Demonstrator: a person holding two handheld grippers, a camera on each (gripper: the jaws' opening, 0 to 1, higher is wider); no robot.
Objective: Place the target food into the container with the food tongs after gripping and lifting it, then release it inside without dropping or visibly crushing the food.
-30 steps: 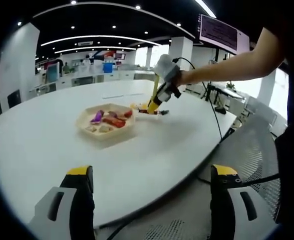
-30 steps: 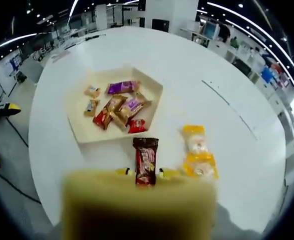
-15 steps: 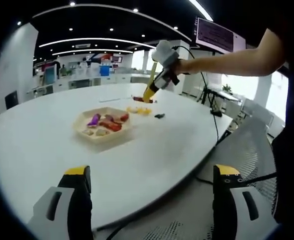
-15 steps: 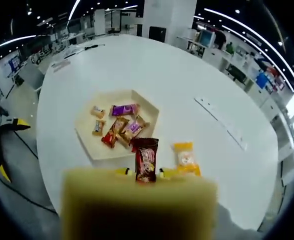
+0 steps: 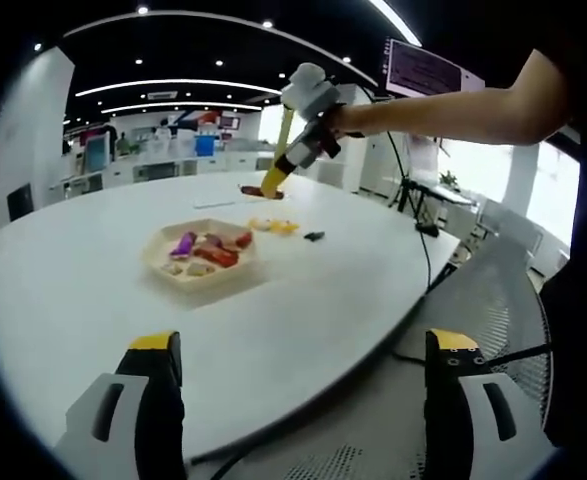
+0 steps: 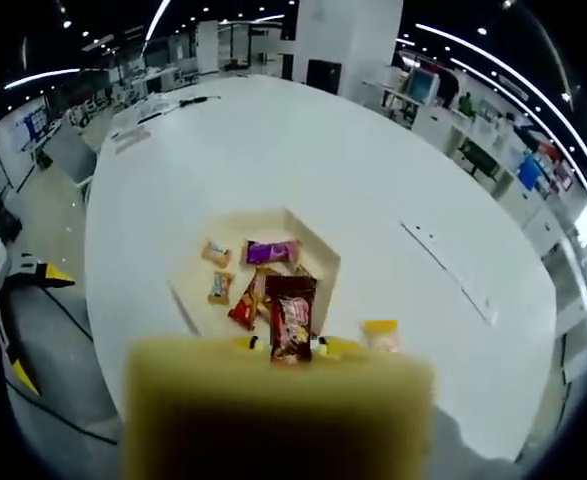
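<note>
Clearly, you had the dark red foil-wrapped snack bar [image 6: 291, 318] clenched at its lower end between the tips of the yellow food tongs [image 6: 278, 345], its long axis running straight out from the tongs toward the shallow cream hexagonal tray [image 6: 308, 240]. In the right gripper view the bar hung over the near edge of that tray, so the tray lay directly ahead and below; I judged that lowering forward onto it was what the drop called for. Your right gripper [image 5: 308, 100] was far nearer the tray than your left gripper [image 5: 298, 400], which sat with its jaws spread and nothing between them, well back from the tray at the edge of the round white table [image 5: 93, 300].

Inside the tray lay a purple wrapped bar [image 6: 271, 251], two small tan packets [image 6: 216, 252] and a red wrapper [image 6: 245, 308]. Just beside the tray, on the table, lay a yellow packet [image 6: 380, 333].
</note>
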